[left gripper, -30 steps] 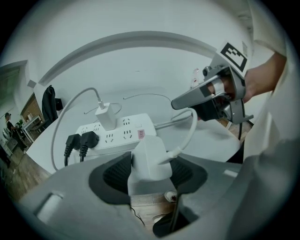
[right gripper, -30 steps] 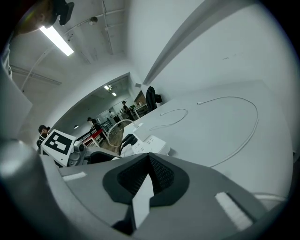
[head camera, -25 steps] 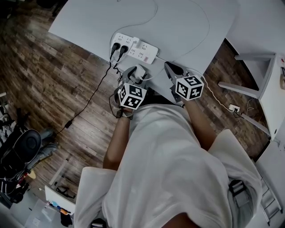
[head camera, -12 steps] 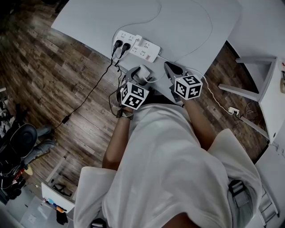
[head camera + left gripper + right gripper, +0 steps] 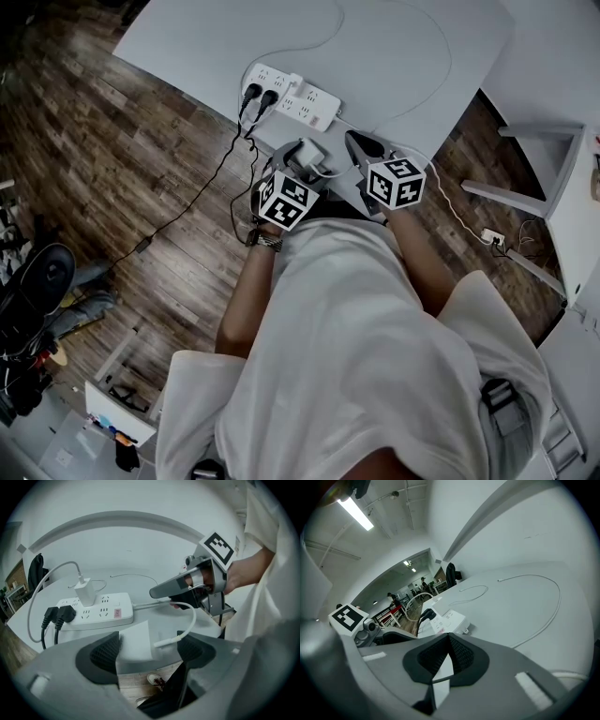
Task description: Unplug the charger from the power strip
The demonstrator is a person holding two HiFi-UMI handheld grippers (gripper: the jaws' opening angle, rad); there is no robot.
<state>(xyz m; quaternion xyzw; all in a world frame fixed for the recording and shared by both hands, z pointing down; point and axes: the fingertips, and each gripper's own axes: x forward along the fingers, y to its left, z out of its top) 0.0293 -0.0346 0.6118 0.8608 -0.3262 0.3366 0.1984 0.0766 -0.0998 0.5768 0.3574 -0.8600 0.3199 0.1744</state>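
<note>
Head view: the white table [image 5: 403, 47] carries the power strip [image 5: 298, 98] near its front-left edge. Two black plugs [image 5: 258, 96] sit in the strip's left end, their cords dropping toward the wooden floor [image 5: 112, 169]. The left gripper [image 5: 302, 152] is at the table edge just short of the strip, with the charger [image 5: 311, 152] between its jaws. The right gripper [image 5: 359, 142] lies just beside it, and a thin white cable [image 5: 441, 66] loops over the table beyond.

Left gripper view: the jaws stand wide and have just been opening. The charger lies unplugged on the table edge between the pads, close to the left one and clear of the right. A white adapter [image 5: 86, 591] stands plugged into the strip beside the black plugs. A loose cable end [image 5: 168, 642] lies just right of the charger, in front of the right pad. The right gripper's snout hangs over the strip's cord [image 5: 145, 604].

Right gripper view: the pads meet at their tips with nothing between them. The strip lies ahead to the left, and the left gripper's marker cube [image 5: 348, 616] is at the far left
</note>
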